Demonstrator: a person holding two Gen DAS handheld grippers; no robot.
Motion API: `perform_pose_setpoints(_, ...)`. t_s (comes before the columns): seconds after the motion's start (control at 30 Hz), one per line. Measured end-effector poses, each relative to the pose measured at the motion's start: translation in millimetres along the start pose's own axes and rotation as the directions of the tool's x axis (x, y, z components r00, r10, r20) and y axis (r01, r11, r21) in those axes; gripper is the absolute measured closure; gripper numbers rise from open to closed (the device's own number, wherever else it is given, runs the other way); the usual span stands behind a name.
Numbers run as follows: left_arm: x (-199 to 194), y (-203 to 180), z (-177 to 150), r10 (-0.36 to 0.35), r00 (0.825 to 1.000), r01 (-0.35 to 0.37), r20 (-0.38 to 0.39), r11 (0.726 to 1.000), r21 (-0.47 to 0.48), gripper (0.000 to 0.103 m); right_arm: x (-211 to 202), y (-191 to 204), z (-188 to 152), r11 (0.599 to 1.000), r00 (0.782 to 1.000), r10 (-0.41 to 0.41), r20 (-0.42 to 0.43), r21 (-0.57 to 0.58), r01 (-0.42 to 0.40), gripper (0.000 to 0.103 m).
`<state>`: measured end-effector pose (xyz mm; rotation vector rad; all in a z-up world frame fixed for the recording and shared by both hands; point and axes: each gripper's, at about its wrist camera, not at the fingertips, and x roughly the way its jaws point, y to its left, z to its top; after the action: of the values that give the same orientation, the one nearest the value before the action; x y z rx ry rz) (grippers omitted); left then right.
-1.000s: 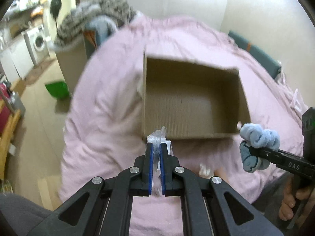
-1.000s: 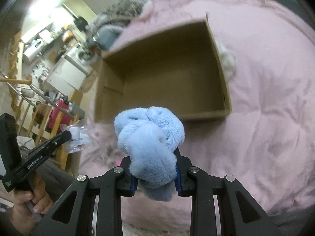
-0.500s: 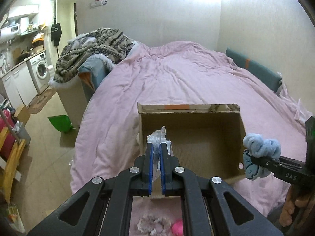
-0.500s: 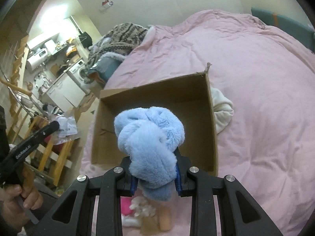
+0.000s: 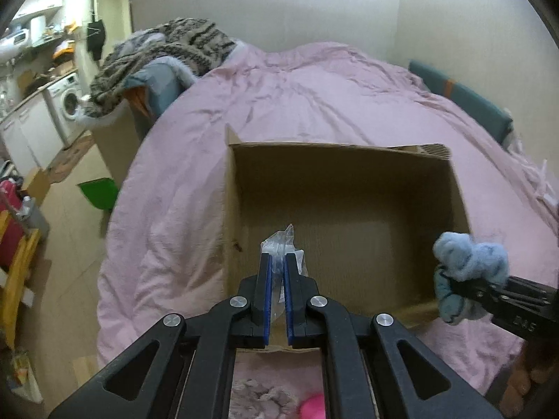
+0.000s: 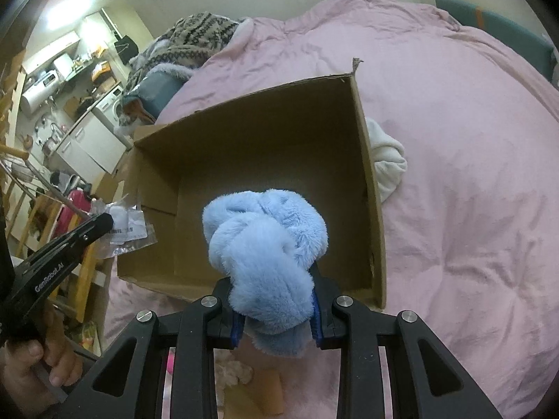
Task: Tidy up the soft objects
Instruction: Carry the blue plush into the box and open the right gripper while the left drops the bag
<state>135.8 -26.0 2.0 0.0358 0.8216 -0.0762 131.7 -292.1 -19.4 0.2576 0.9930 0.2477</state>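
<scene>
Right gripper [image 6: 274,317] is squeezing a light, squashy blue scrunchie [image 6: 267,248] mid-bundle; left gripper [image 5: 276,279] is pinching a slippery plastic bag [image 5: 284,244], both over the box's [image 5: 349,148] near edge.

My bed [image 5: 314,97] wears a wrinkled pink cover. On it sits an open cardboard box [image 6: 370,188], a white cloth [image 6: 387,164] touching its right wall, and small soft things [image 5: 265,394] near me.

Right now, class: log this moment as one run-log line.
left gripper: shut on plastic bag | right gripper: shut on blue plush | cardboard box: empty, on bed
</scene>
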Motion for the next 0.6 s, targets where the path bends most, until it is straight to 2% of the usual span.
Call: perform_pose_setpoints(0.6,9.0,-7.7,-6.3,-0.021,0.999,0.021,-0.024,0.999,0.025,0.097,8.1,7.9,0.3,1.000,1.000,-0.017,-0.004,-0.020,0.017,0.069)
